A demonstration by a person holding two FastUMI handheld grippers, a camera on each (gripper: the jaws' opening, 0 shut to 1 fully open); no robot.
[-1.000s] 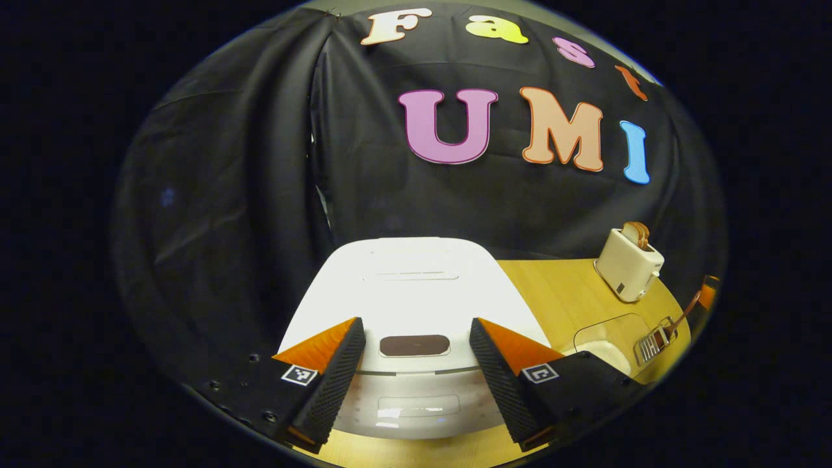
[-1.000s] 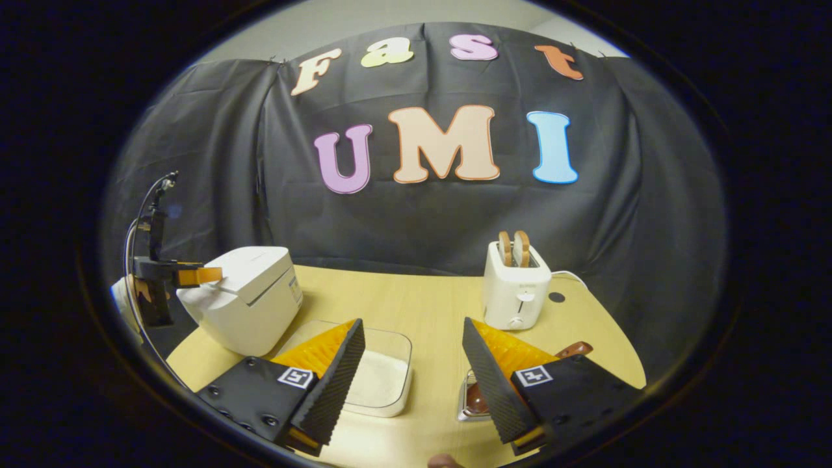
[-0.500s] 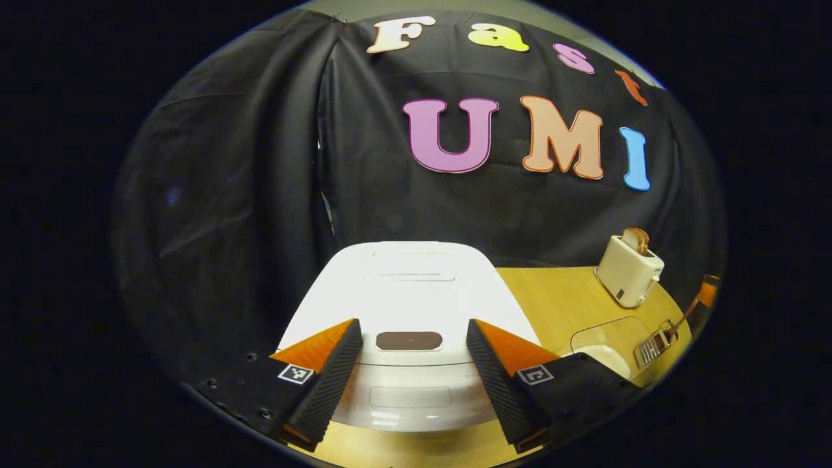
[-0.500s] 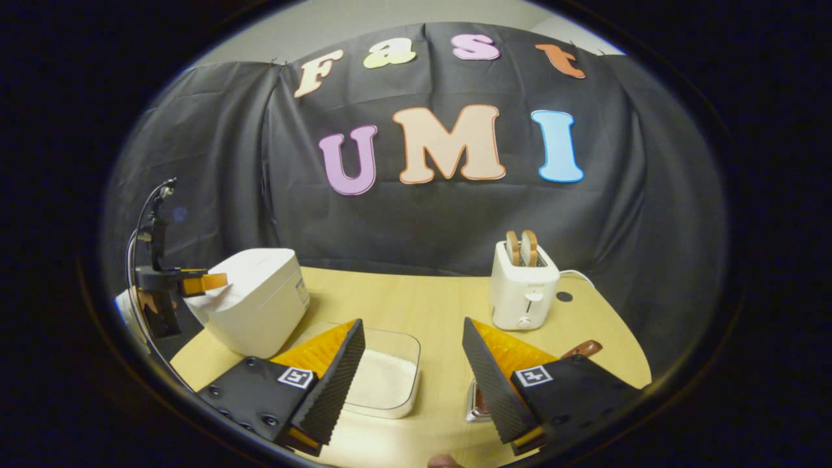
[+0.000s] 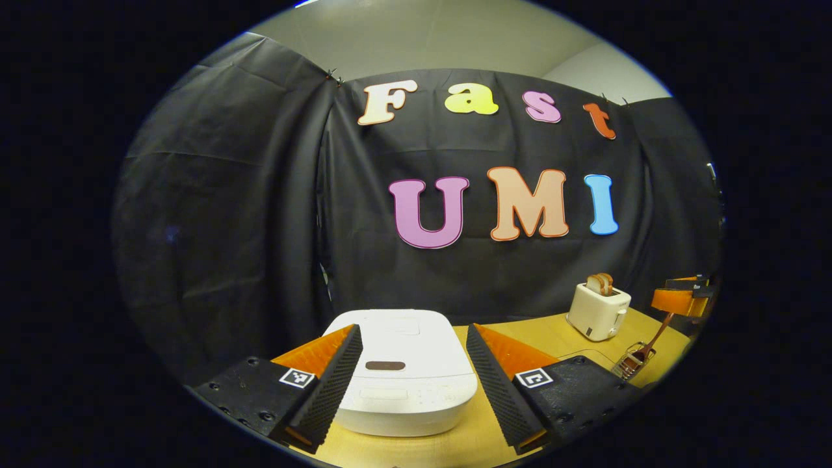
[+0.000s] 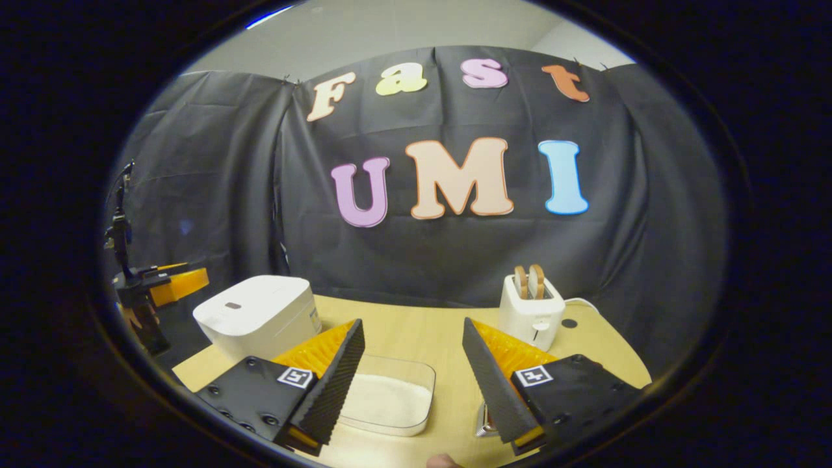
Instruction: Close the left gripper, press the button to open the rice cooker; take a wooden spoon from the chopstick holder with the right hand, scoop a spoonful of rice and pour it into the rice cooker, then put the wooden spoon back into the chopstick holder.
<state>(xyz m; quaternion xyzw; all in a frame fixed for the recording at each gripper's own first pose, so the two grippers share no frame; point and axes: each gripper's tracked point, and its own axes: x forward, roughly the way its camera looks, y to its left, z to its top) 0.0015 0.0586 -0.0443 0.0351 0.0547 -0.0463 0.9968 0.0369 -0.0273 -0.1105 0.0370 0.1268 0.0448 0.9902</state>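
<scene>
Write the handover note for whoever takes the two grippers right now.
Left gripper: open, holding nothing, in front of the closed white rice cooker.
Right gripper: open, holding nothing, above the clear rice container.
Wooden spoon stands in the metal chopstick holder.
Done: nothing.
Left: shut left gripper, press the dark oval button, then scoop, pour, return spoon.

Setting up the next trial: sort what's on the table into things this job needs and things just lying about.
Needed:
rice cooker, lid shut
rice tray
spoon
holder
left gripper, jaws open
right gripper, jaws open

Lying about:
toaster with bread
</scene>
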